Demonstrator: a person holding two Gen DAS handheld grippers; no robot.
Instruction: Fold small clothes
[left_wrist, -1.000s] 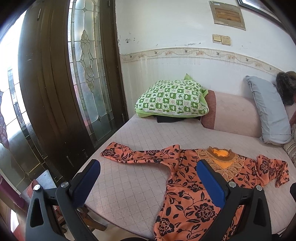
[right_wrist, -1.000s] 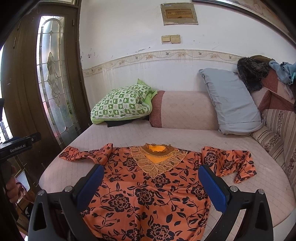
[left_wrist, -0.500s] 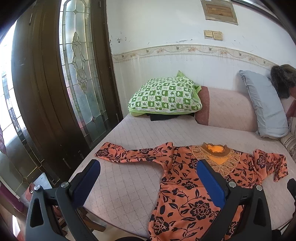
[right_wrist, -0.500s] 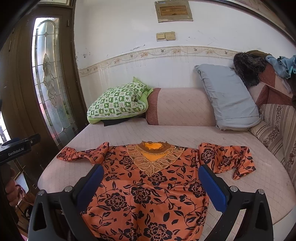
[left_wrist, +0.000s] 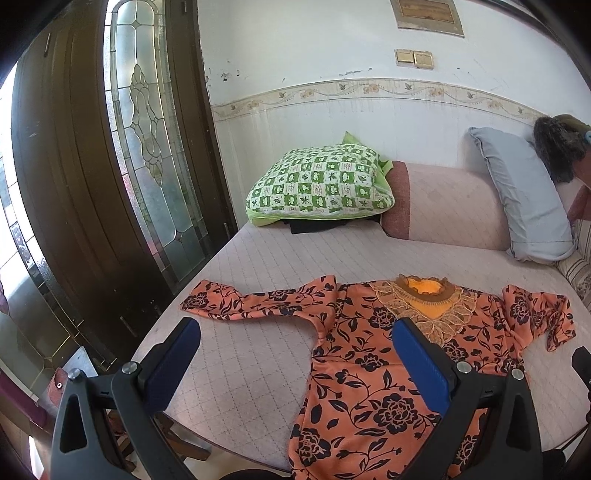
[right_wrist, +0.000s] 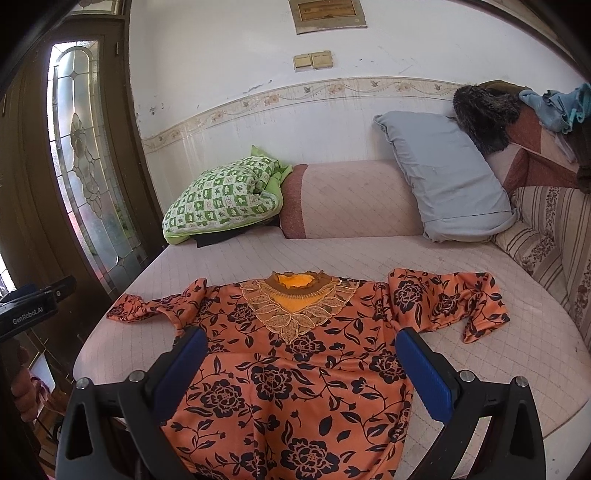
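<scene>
An orange top with black flowers (left_wrist: 373, 354) (right_wrist: 295, 369) lies flat, front up, on the pink quilted bed (left_wrist: 266, 266) (right_wrist: 351, 254). Its lace collar (right_wrist: 295, 299) points to the wall. The left sleeve (left_wrist: 255, 301) stretches straight out; the right sleeve (right_wrist: 450, 299) is bunched. My left gripper (left_wrist: 295, 354) is open and empty, held above the bed's front left part. My right gripper (right_wrist: 301, 365) is open and empty above the top's chest. The hem hangs over the bed's front edge.
A green checked pillow (left_wrist: 321, 184) (right_wrist: 225, 195), a pink bolster (right_wrist: 351, 199) and a grey pillow (right_wrist: 443, 177) line the wall. Striped cushions (right_wrist: 554, 236) stand at the right. A dark wooden door with leaded glass (left_wrist: 147, 147) is close on the left.
Both grippers have drawn back and lifted a little, so the bed and top sit lower and farther in both views. The top has not moved. Both jaws stay open.
</scene>
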